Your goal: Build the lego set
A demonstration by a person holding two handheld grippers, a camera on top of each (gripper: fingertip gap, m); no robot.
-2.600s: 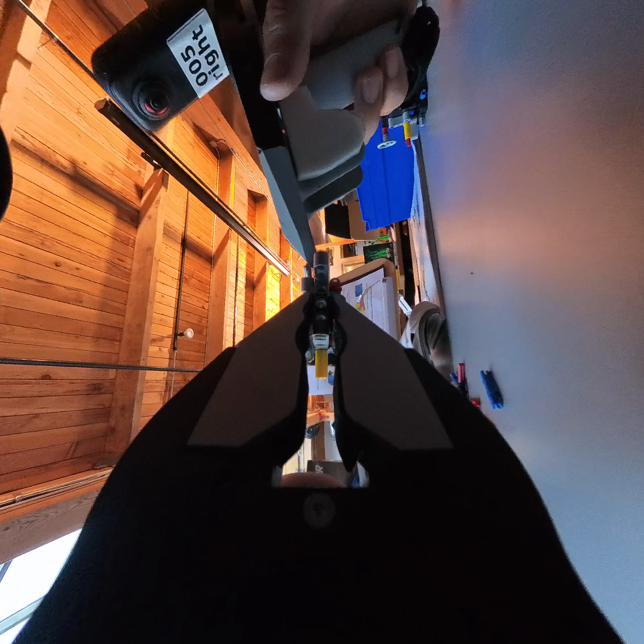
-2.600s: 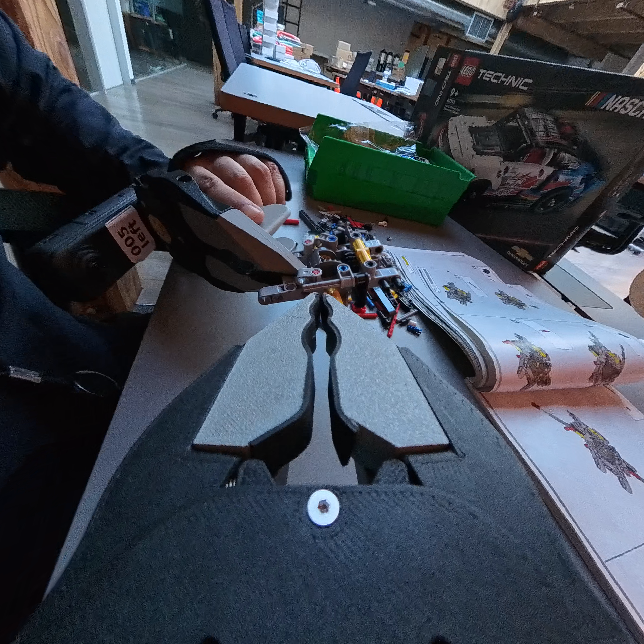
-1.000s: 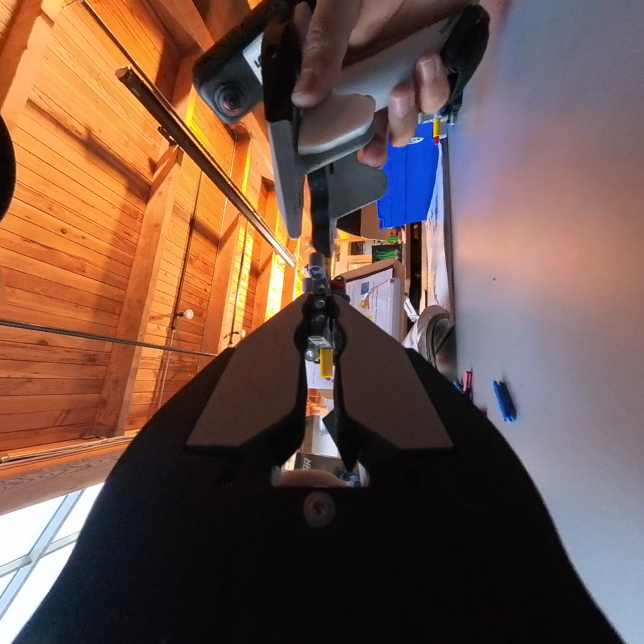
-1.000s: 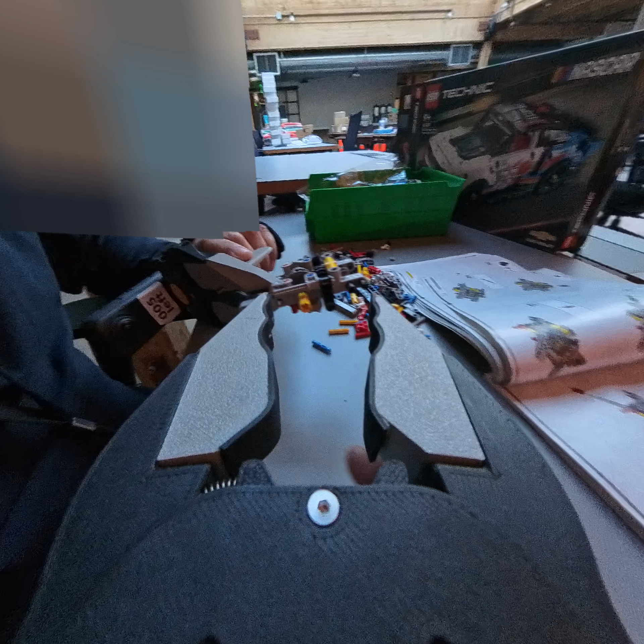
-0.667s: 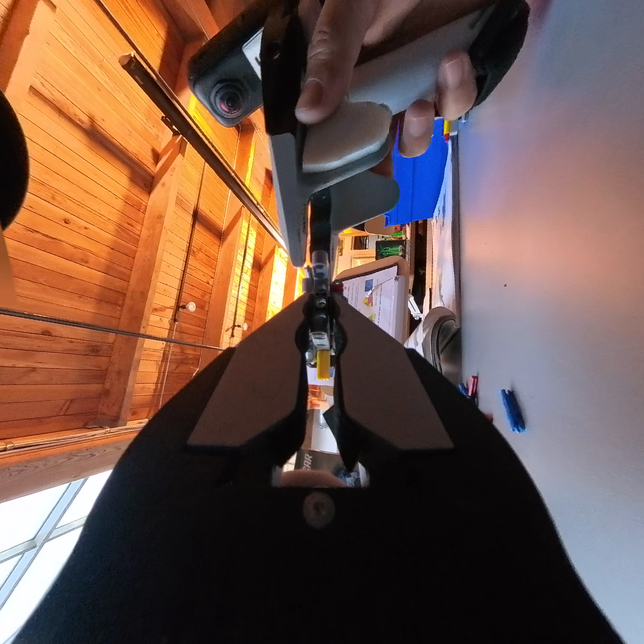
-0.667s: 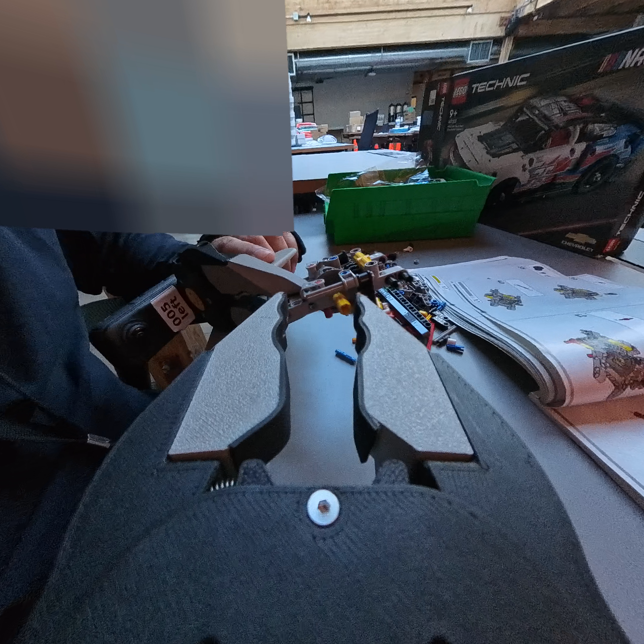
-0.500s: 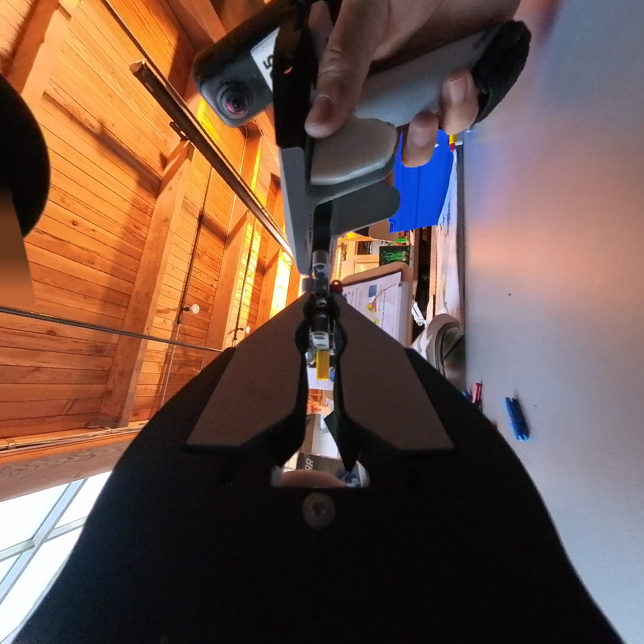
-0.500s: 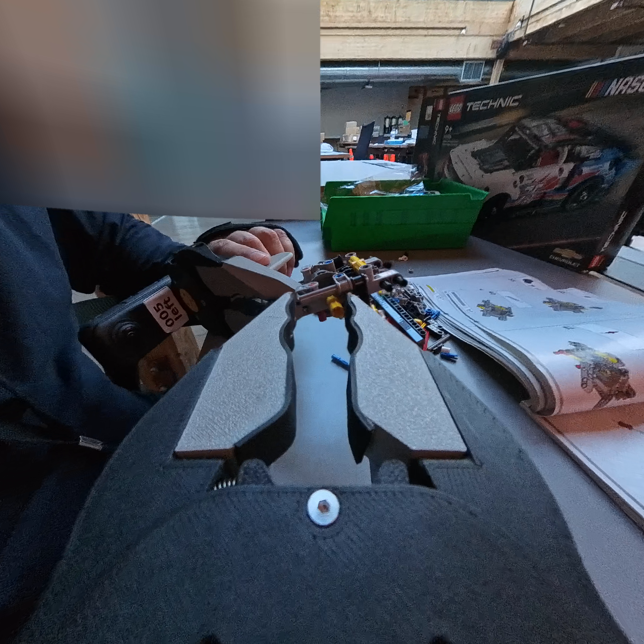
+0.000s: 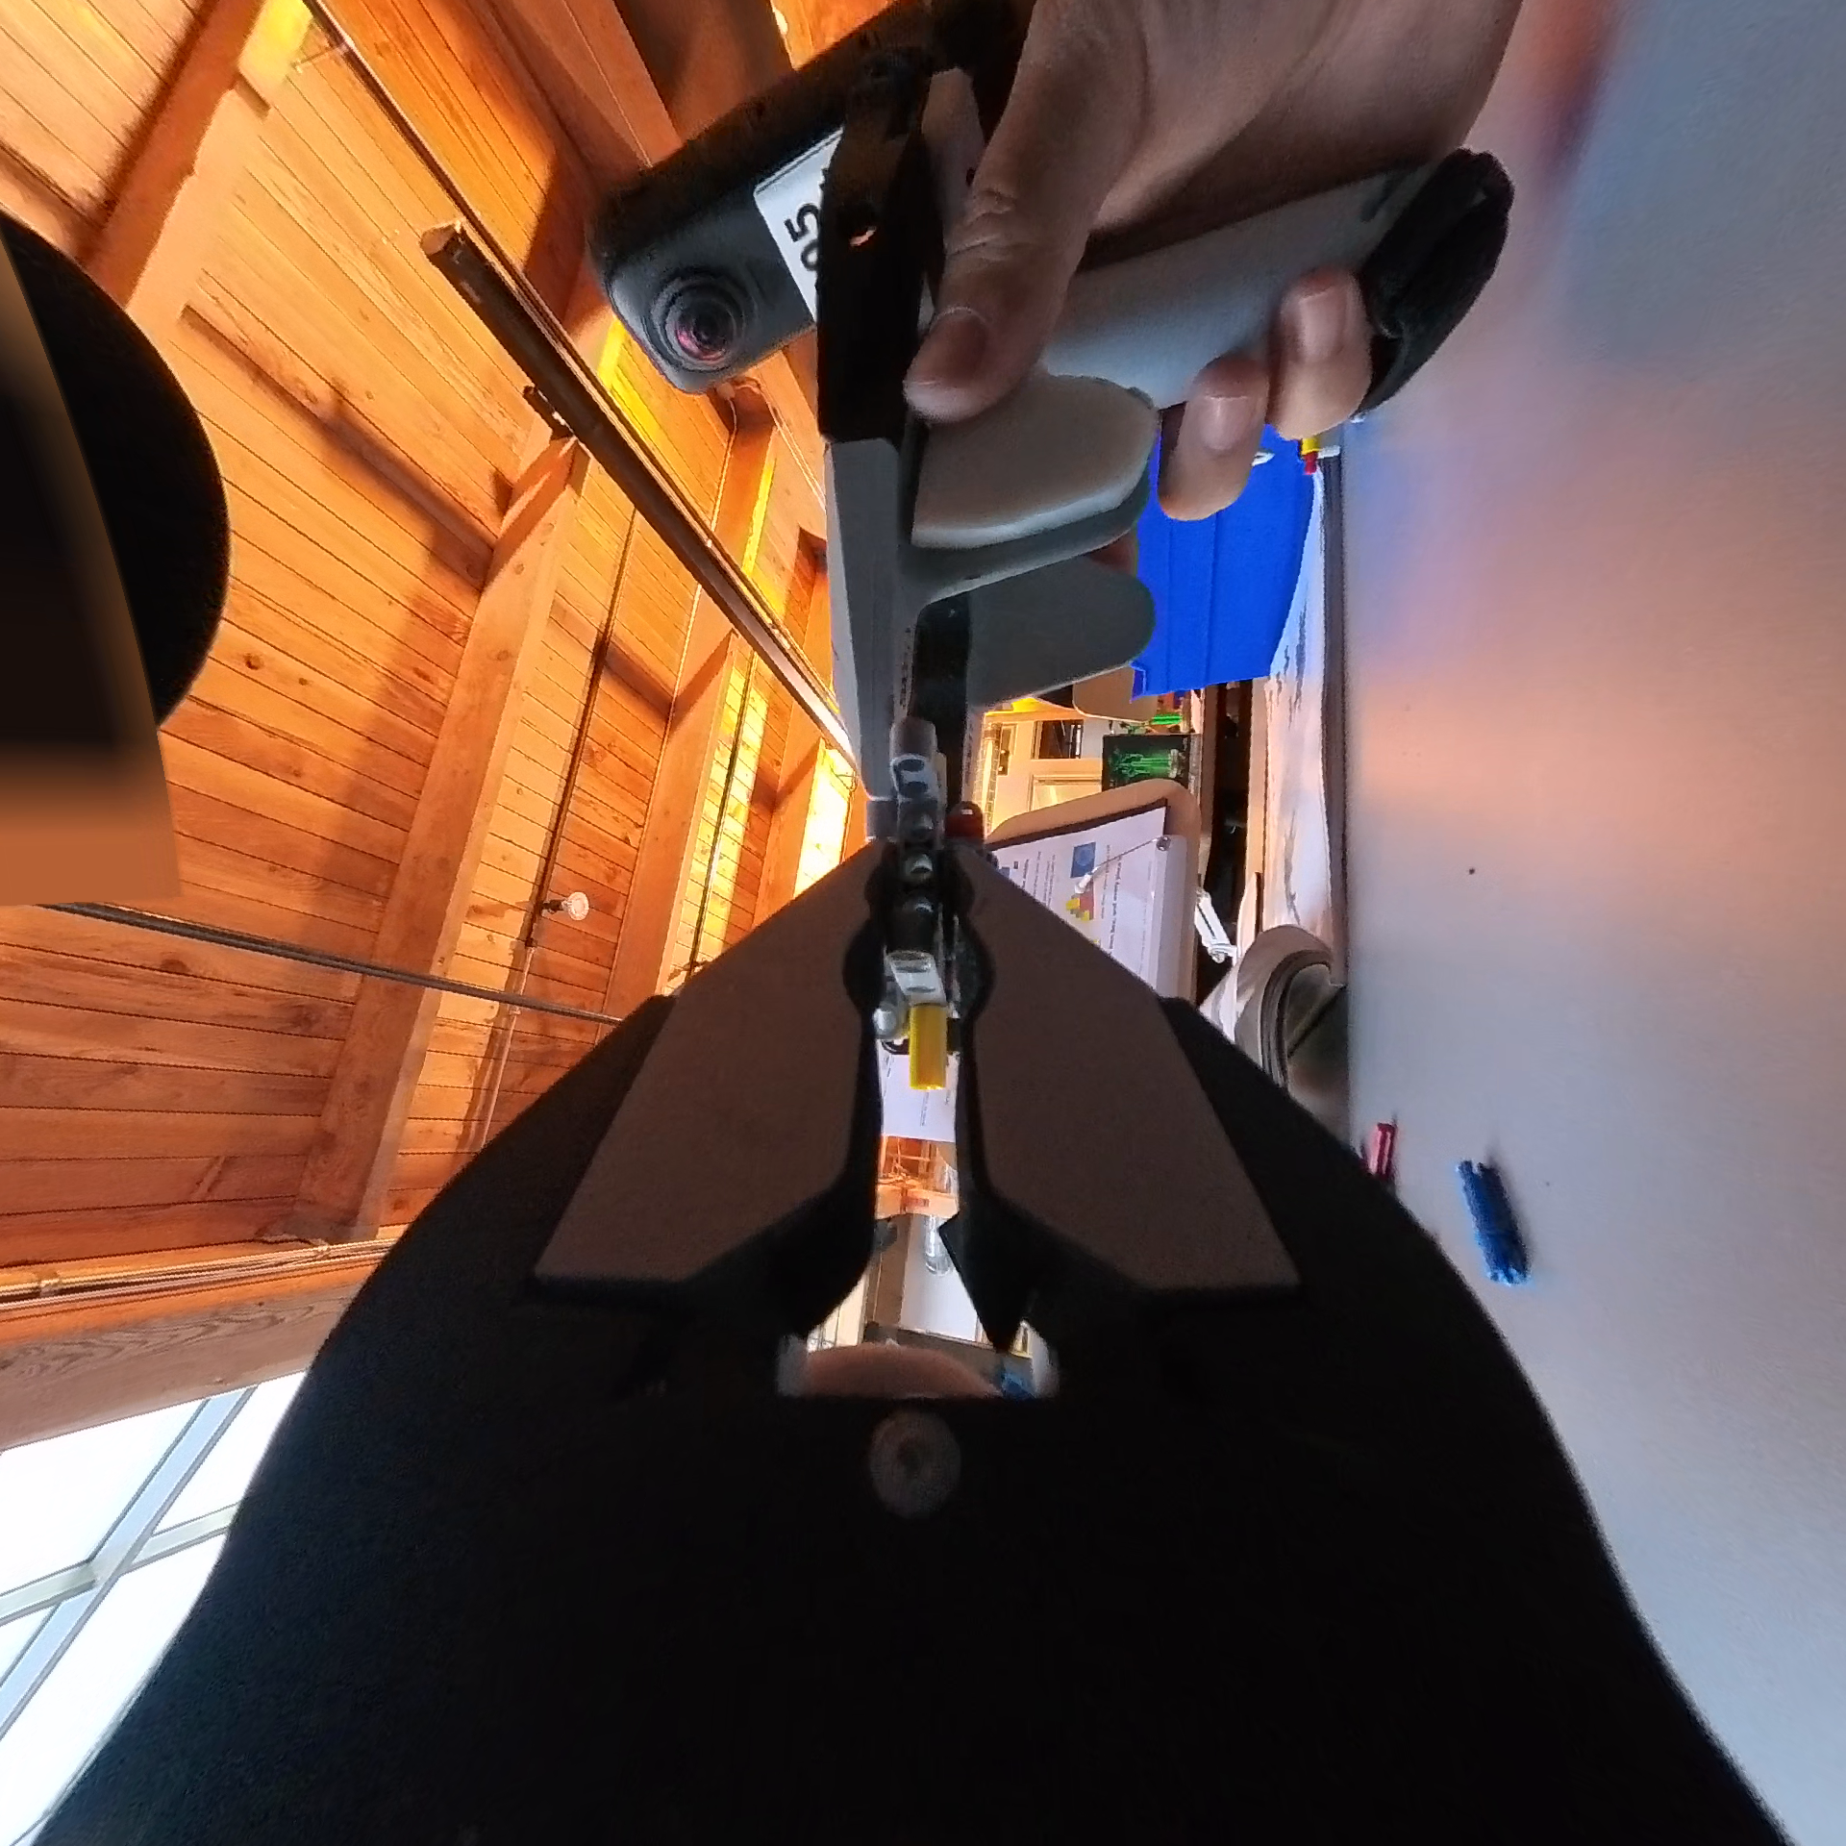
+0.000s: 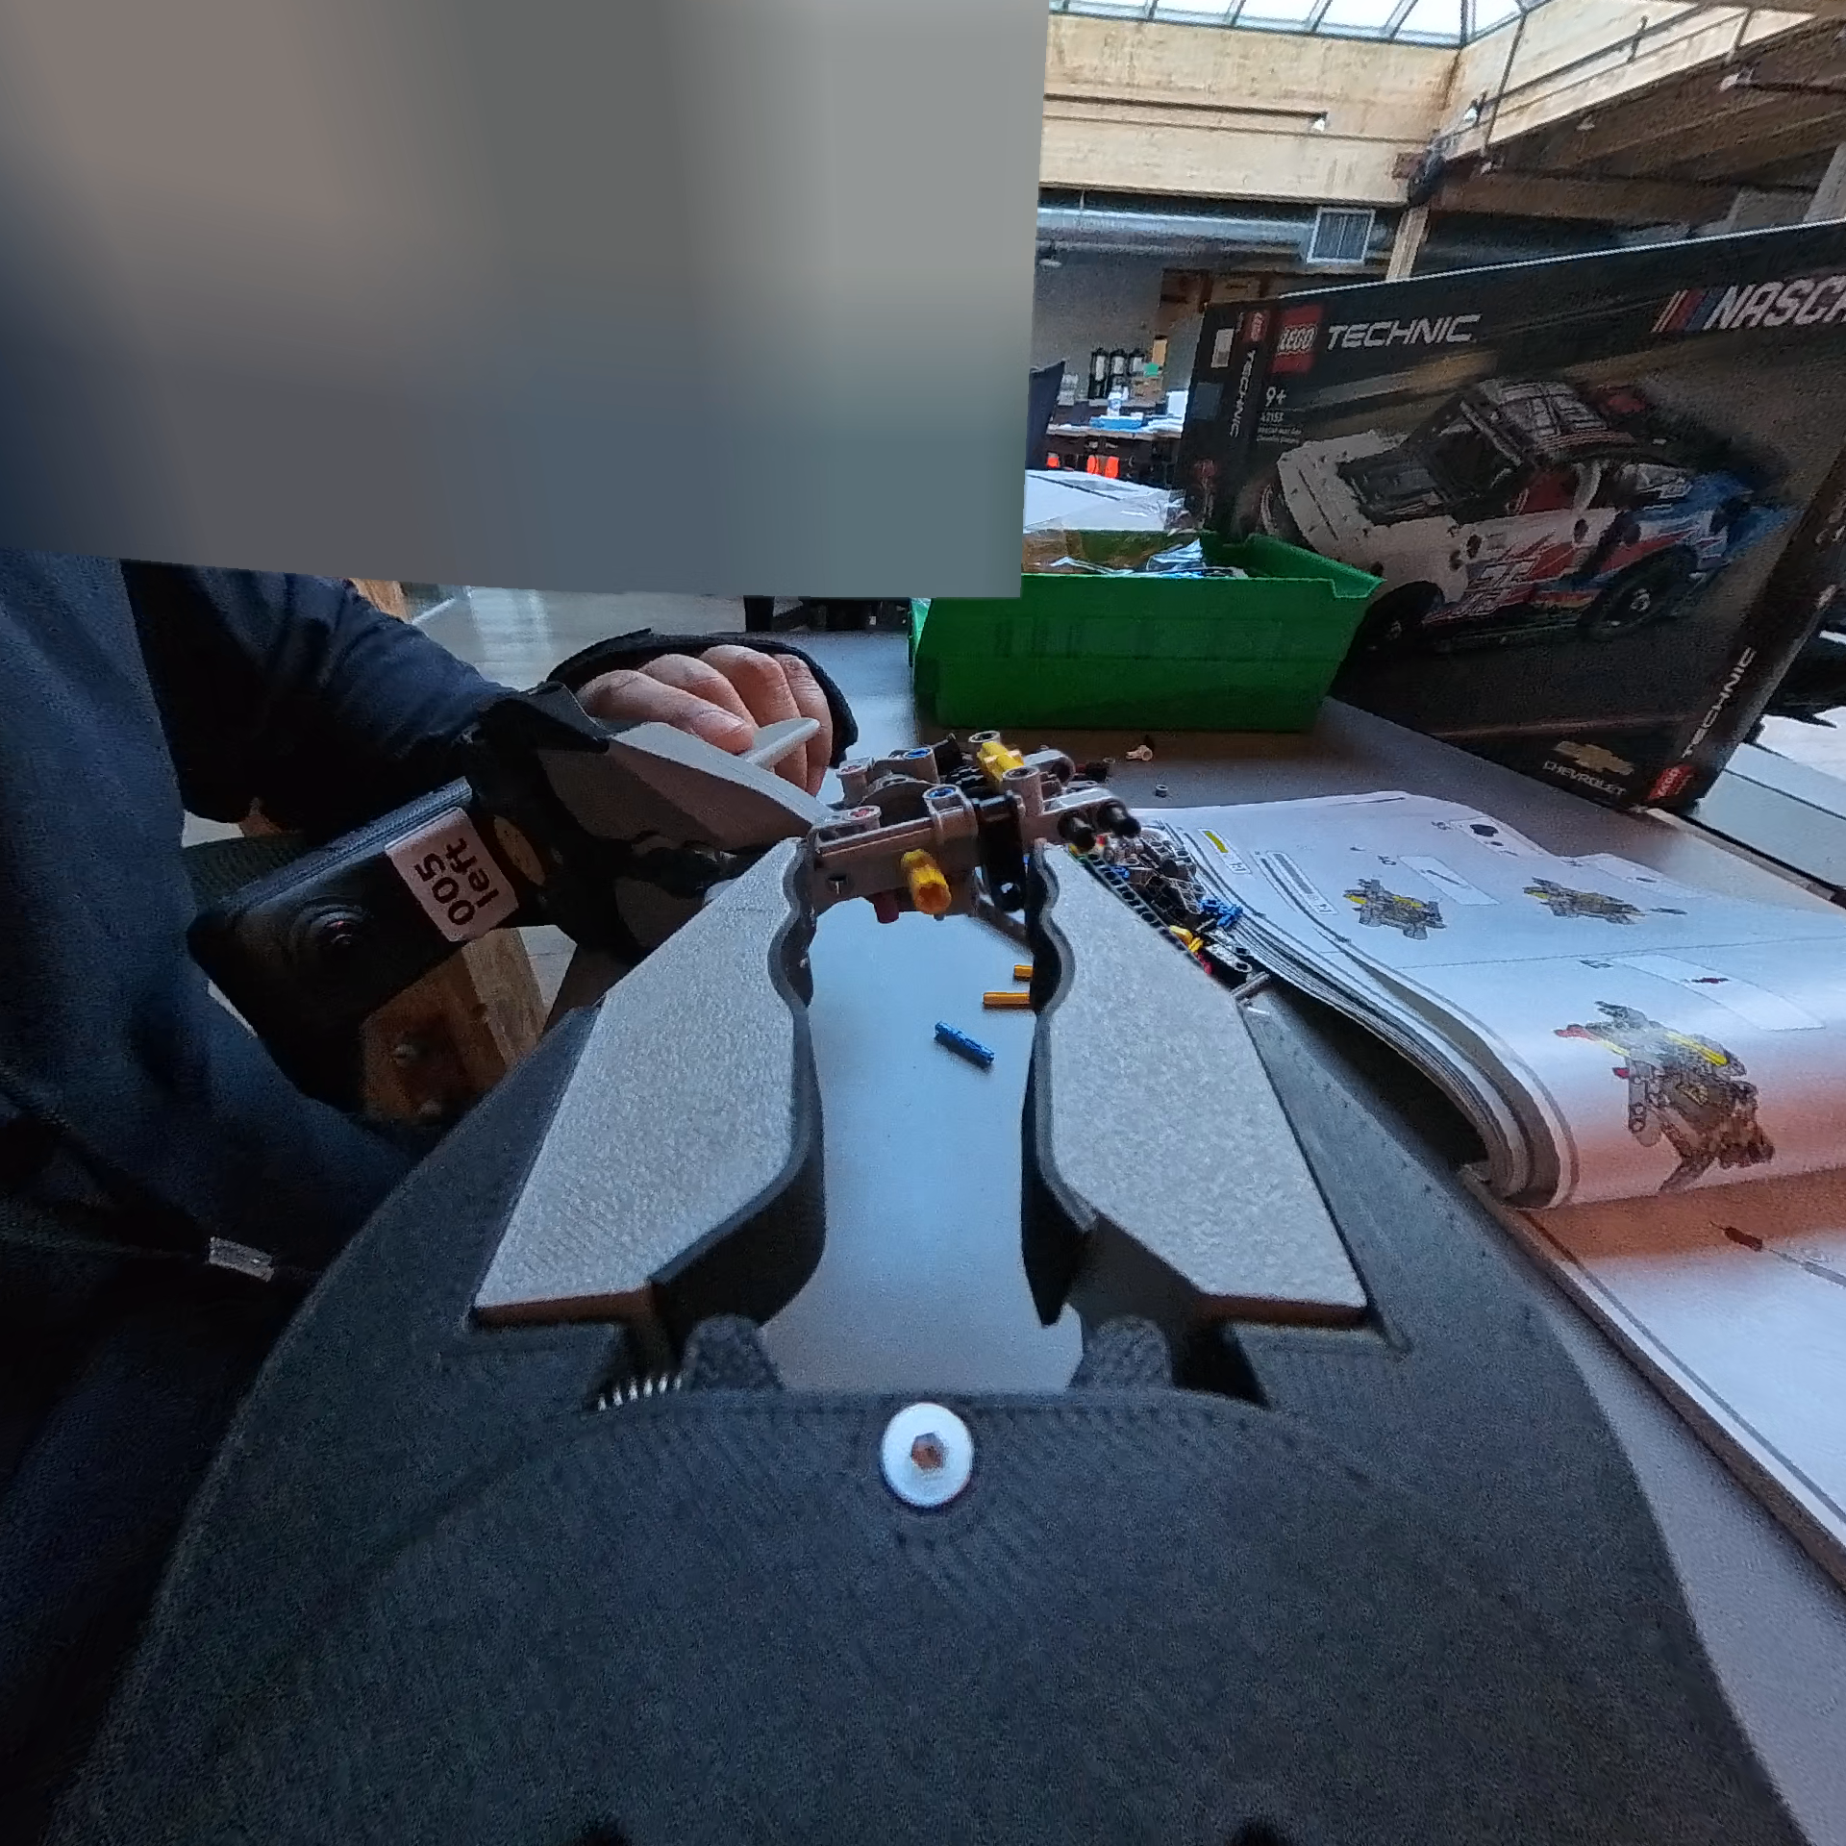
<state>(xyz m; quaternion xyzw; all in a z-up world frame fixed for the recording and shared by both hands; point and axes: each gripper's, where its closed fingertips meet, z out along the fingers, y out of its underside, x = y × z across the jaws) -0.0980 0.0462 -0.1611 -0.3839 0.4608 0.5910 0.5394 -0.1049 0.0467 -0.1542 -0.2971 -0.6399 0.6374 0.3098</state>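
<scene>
Held thing: a grey brick assembly [image 10: 949, 824] of beams and pins, lifted above the surface [image 10: 899, 1149], at 12 o'clock from my right jaws.
Long axis: in the right wrist view it runs from 9 o'clock to 3 o'clock. A yellow pin [image 10: 924, 879] juts out toward my right camera, and two black pins [image 10: 1099, 824] point to 3 o'clock. In the left wrist view I see it end-on, running straight away toward 12 o'clock, with the yellow pin [image 9: 924, 1044] pointing back at 6 o'clock.
Left jaws: my left gripper [image 9: 914, 879] is clenched on the assembly's 9 o'clock end, and both pads press the grey beam.
Right jaws: my right gripper [image 10: 914, 879] is spread. Its fingertips [image 10: 789, 879] flank the middle of the assembly. Whether either pad presses on it I cannot tell.
Surroundings: a loose blue pin [image 10: 964, 1044] and two orange pins [image 10: 1004, 997] lie on the surface beneath the assembly. A pile of loose parts [image 10: 1169, 879] and an open instruction booklet [image 10: 1498, 959] lie at 3 o'clock. A green bin [image 10: 1129, 649] and a boxed car set [image 10: 1518, 519] stand at 1 o'clock.
Change: half a second ago my right jaws were narrower about the assembly, and they now stand wider. My left jaws keep the same hold. The assembly has stayed level between the two grippers.
</scene>
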